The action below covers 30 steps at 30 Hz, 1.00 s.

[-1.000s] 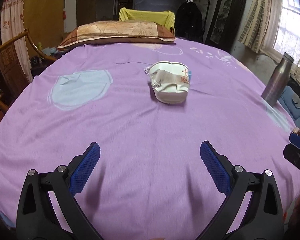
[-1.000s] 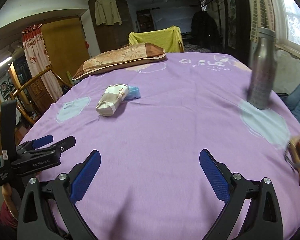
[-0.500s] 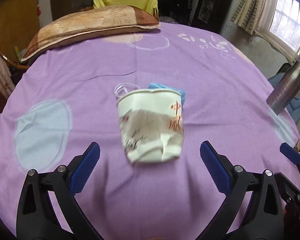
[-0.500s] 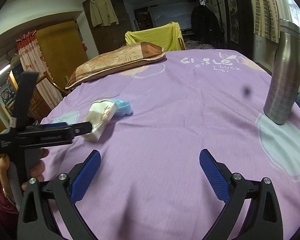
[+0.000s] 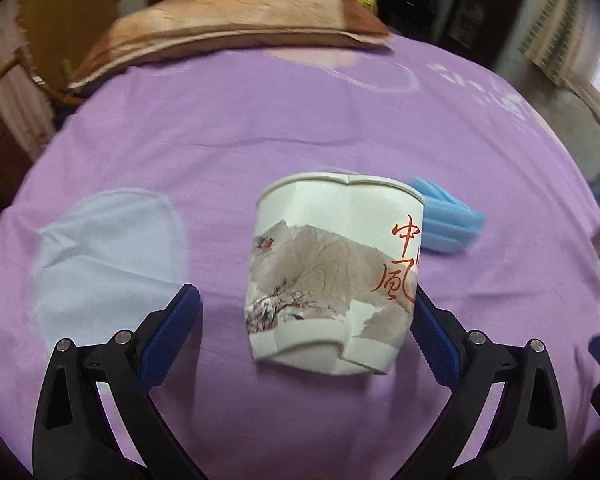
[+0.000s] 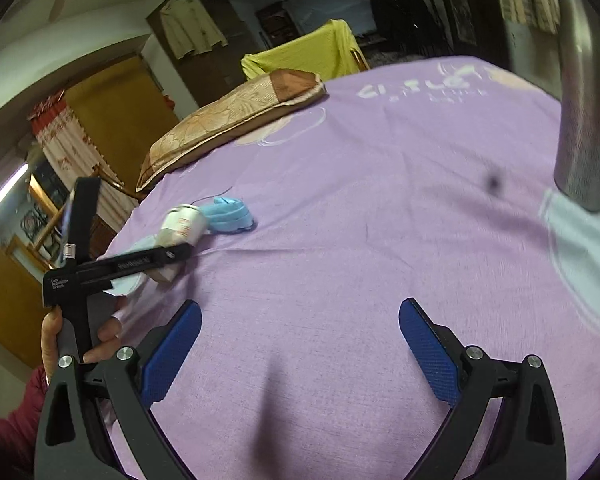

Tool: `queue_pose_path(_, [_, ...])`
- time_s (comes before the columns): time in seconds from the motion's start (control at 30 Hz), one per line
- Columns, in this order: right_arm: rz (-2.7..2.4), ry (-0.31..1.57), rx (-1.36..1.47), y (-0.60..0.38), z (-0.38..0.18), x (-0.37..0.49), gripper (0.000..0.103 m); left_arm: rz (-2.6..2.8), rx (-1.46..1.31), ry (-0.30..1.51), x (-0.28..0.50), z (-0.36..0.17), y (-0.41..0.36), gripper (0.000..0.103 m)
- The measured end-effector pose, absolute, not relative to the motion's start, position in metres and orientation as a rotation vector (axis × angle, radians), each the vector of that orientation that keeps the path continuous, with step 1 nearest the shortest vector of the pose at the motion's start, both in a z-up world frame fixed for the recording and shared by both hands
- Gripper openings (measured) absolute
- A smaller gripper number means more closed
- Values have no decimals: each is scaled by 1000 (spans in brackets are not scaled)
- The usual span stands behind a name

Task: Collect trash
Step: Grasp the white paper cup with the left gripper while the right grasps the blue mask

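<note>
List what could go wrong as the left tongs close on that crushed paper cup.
1. The paper cup lies dented on its side; squeezing may flatten it further so it slips from the open left tongs.
2. The cup sits off-centre, against the right pad, so closing could shove it sideways.
3. The blue mask touching its rim might be dragged along.

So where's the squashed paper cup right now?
In the left wrist view the paper cup lies on the purple sheet, between the open left gripper fingers, blue mask beside it.
</note>
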State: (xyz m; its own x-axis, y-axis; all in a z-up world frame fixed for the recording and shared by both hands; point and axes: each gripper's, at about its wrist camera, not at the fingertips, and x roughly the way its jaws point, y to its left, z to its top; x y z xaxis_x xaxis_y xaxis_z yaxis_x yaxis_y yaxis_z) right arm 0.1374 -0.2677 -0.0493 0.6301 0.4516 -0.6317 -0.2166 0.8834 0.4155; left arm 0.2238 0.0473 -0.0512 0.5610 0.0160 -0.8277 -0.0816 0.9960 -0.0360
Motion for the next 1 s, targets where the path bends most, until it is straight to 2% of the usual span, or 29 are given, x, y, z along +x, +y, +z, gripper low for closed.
queue_pose_path(0.17, [399,808,309,-263,-52,140,97,123,-200,1024,235,-62,84,97])
queue_pose_path(0.3, [404,816,312,-262,-53,141,97,174,-25,993,240,-68,62,98])
queue_pose_path(0.47, [411,852,313,-255,-56,148,98,172,-53,977,238,-71,67,98])
queue_pose_path(0.7, [467,887,76,-193,-41,201,97,174,-52,972,239,-71,66,98])
queue_pose_path(1.0, [515,852,-35,-128,-45,260,97,185,-58,973,237,-71,66,98])
